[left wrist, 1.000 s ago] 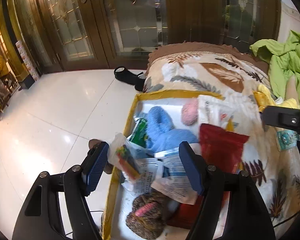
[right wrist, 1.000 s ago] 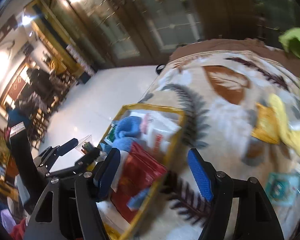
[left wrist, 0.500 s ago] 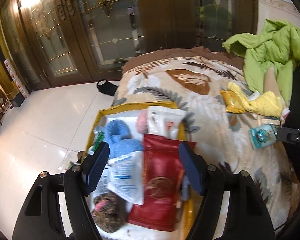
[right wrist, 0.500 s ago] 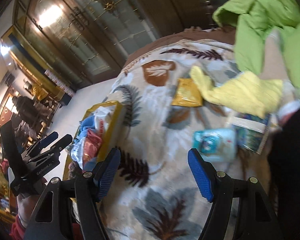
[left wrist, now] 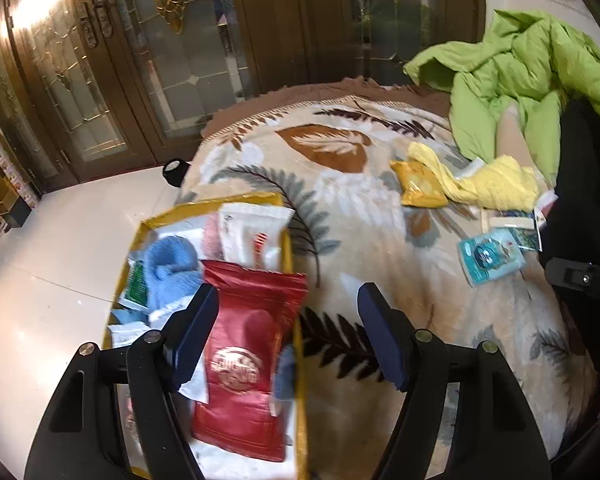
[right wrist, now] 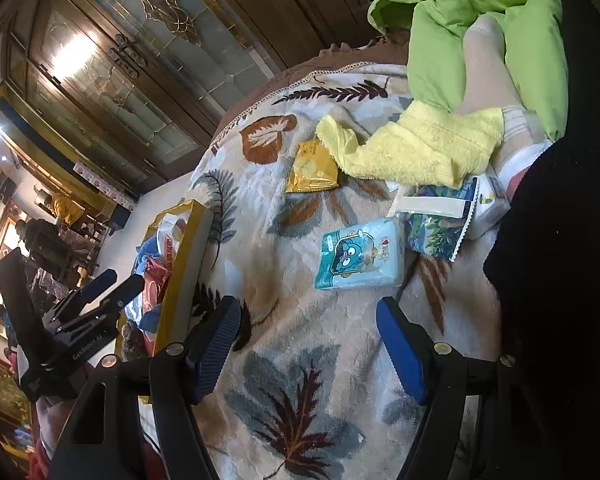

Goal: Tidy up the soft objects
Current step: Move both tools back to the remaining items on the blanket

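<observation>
Soft packets point(right wrist: 359, 254) on leaf-patterned blanket point(left wrist: 340, 216), beside glazed wooden doors point(left wrist: 172, 52).

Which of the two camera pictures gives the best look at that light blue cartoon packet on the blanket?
The right wrist view. There the blue packet lies large and near the middle, just ahead of the open fingers, its cartoon print plain to see. In the left wrist view the same packet sits small, far off to the right near the edge, its print harder to read.

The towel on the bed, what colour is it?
The towel is pale yellow, clearest in the right wrist view.
</observation>
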`<state>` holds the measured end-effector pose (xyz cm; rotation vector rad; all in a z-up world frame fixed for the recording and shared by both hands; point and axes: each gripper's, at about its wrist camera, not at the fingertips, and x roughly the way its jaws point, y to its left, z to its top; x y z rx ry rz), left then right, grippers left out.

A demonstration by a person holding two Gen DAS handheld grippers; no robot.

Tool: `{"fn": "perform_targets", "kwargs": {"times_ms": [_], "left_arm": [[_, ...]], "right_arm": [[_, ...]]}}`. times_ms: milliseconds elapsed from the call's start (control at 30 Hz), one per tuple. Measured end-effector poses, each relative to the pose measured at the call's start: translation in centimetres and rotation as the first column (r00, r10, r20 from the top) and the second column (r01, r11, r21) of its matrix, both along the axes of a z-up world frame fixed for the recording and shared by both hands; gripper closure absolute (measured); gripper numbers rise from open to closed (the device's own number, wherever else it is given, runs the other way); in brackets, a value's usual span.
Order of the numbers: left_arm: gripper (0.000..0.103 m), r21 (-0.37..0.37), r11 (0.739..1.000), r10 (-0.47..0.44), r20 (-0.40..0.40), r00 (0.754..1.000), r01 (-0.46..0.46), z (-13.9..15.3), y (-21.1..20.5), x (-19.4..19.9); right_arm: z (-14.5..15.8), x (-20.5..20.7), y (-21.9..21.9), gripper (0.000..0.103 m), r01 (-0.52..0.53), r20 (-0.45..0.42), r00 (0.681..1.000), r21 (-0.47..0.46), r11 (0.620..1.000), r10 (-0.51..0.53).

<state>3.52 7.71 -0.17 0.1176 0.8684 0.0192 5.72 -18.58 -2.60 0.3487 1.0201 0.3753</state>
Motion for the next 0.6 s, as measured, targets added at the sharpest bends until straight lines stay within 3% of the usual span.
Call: {"fn": "perform_targets", "kwargs": {"times_ms": [200,400,600], "left_arm": [[0.031,-0.043,0.999,-0.020,-0.036,0.999,0.018,-1.1,-0.9,1.1],[0.031,-0.126,0.990,-0.066,-0.080,0.995,0.056,-2.0,-2.5,3.8],[0.031,-0.212,0.973,-0.120,-0.133,0.984,0.090,-2.7,-5.2,8.7]], "right_arm": [[-0.2,0.9,-1.0,0.030,0.053,0.008,0.999,-0.007,0.999,-0.053],[-2.2,2.6,-1.8,0.028,0.097,-0.059,0.994,0.005,0.995,-0.097],[-3.7,4.2,-0.9,0.028,0.085,-0.072,0.993,-0.106,0.991,-0.093]]}}
